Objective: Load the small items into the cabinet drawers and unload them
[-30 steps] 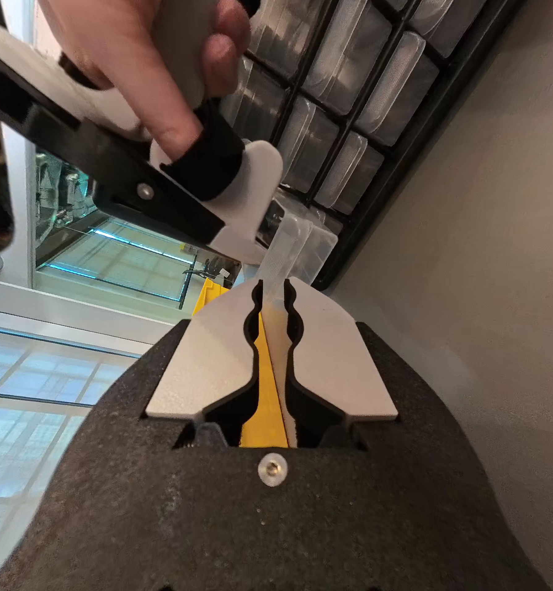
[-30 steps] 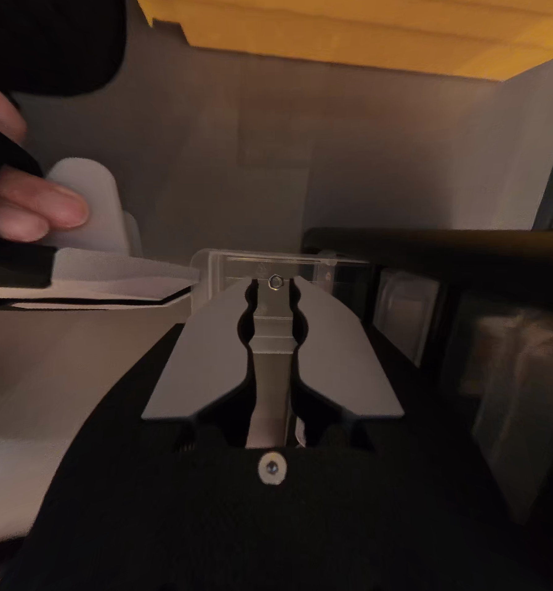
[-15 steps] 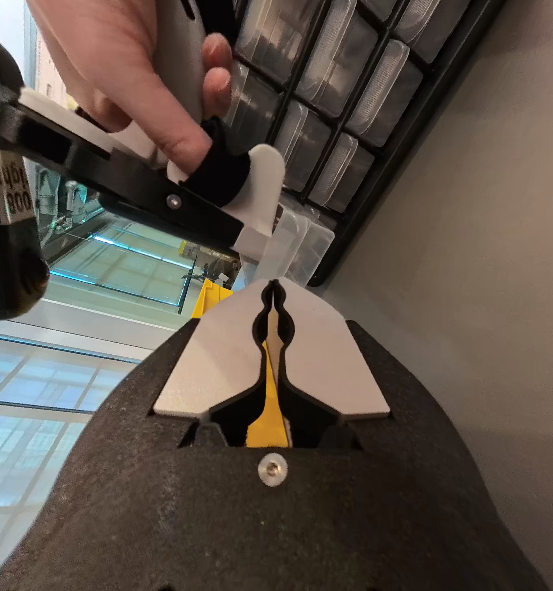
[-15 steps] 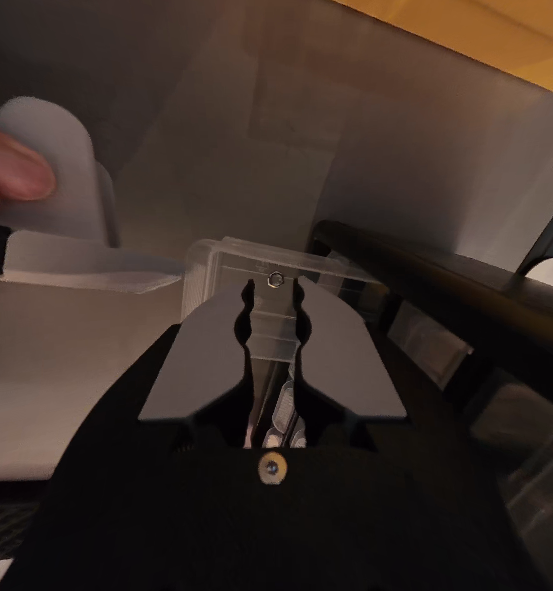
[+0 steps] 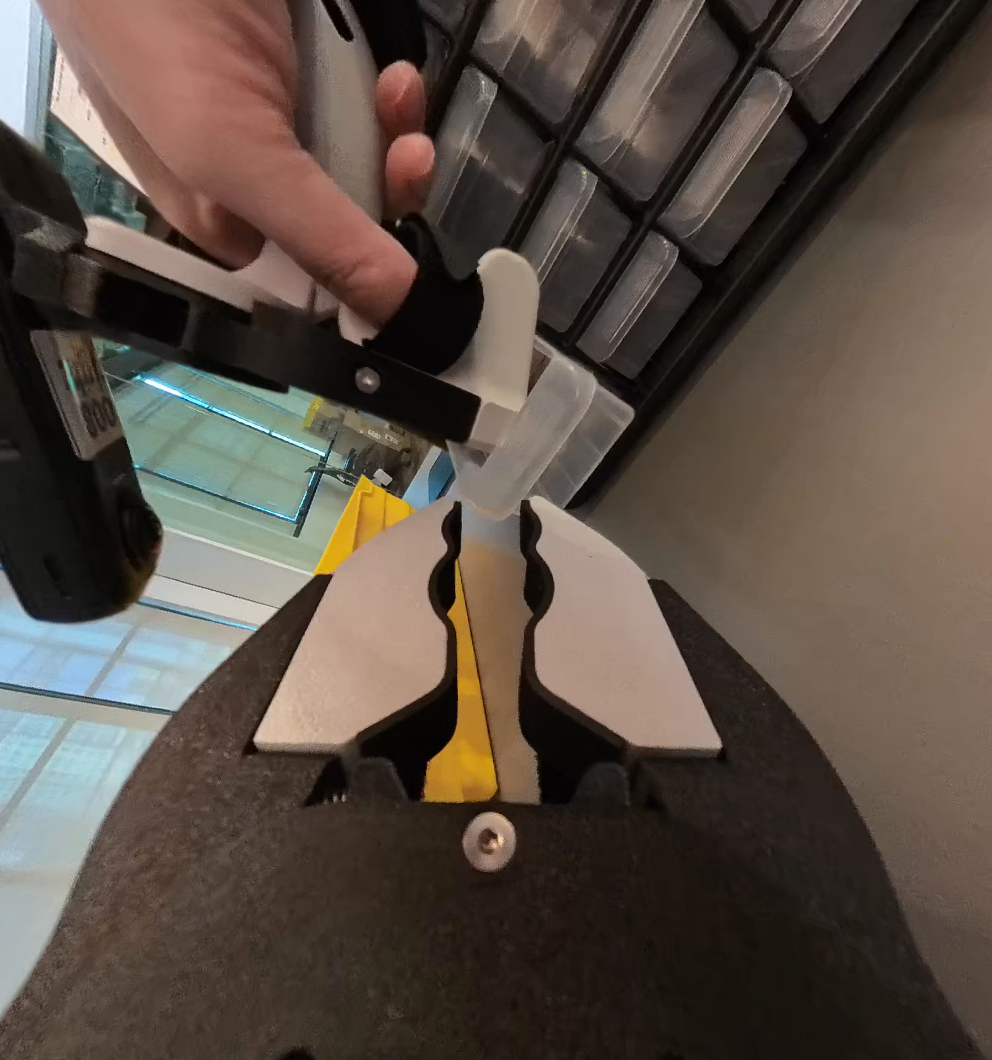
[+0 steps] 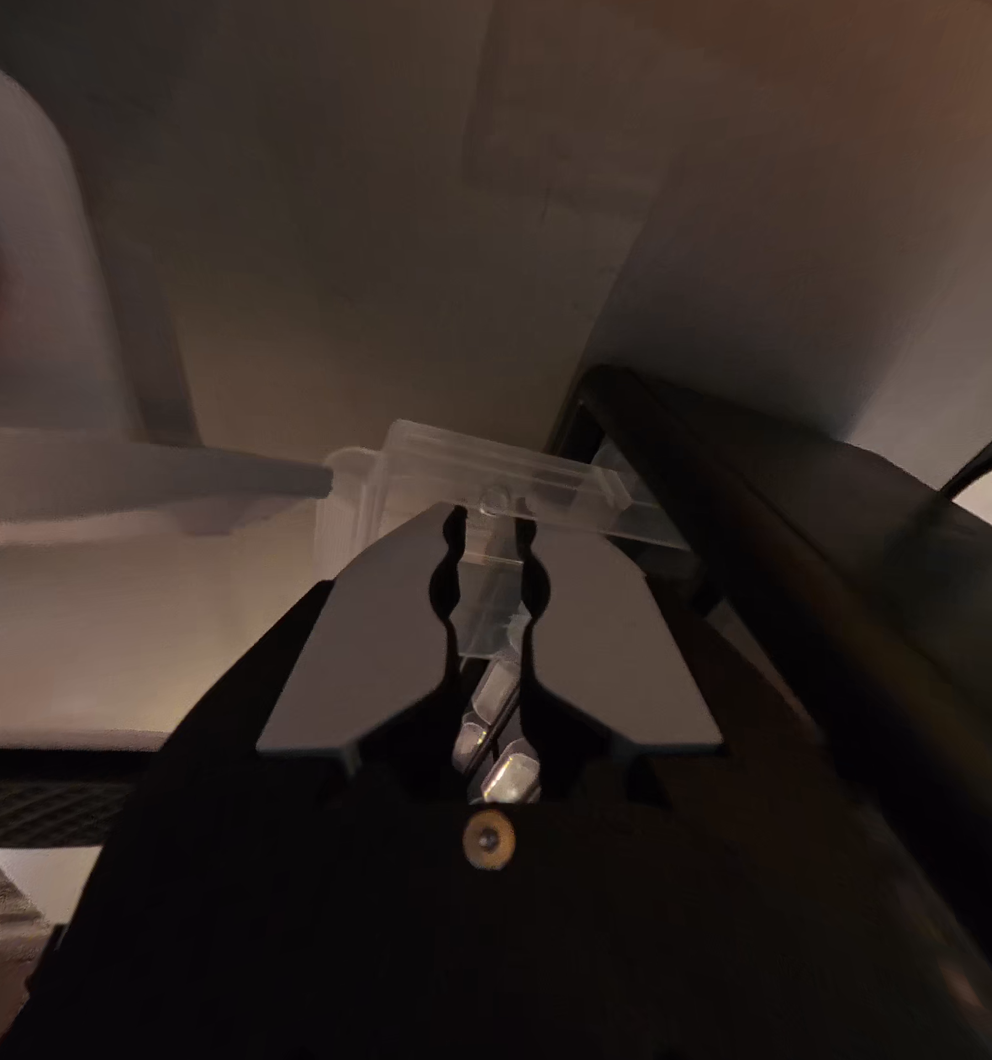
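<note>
Starting at the left gripper (image 5: 491,507), its two pale fingers stand parted in a released pose. The bottom lip of a clear plastic drawer (image 5: 545,424) reaches down to the gap between their tips. No squeeze on that lip is visible. In the right wrist view the same gripper shows edge-on and blurred at the left, its tip touching the drawer's front.

The right gripper (image 6: 488,510) has its jaws a narrow gap apart. A small nut (image 6: 493,507) shows in that gap at the tips, narrower than the gap itself. Blur and dim light make it impossible to tell whether the fingers pinch it or whether it lies in the drawer beyond them. From the left wrist view this gripper comes in from the upper left, held by a hand (image 5: 241,143), and its tip sits over the open top of the drawer.

The drawer is pulled partway out of the corner slot of a black cabinet (image 5: 815,241). The cabinet's other clear drawers (image 5: 729,172) are all pushed in.

A plain beige wall (image 5: 826,573) lies beside the cabinet. A yellow bin (image 5: 367,516) shows behind the left fingers, with window panes (image 5: 80,659) farther off to the left.
</note>
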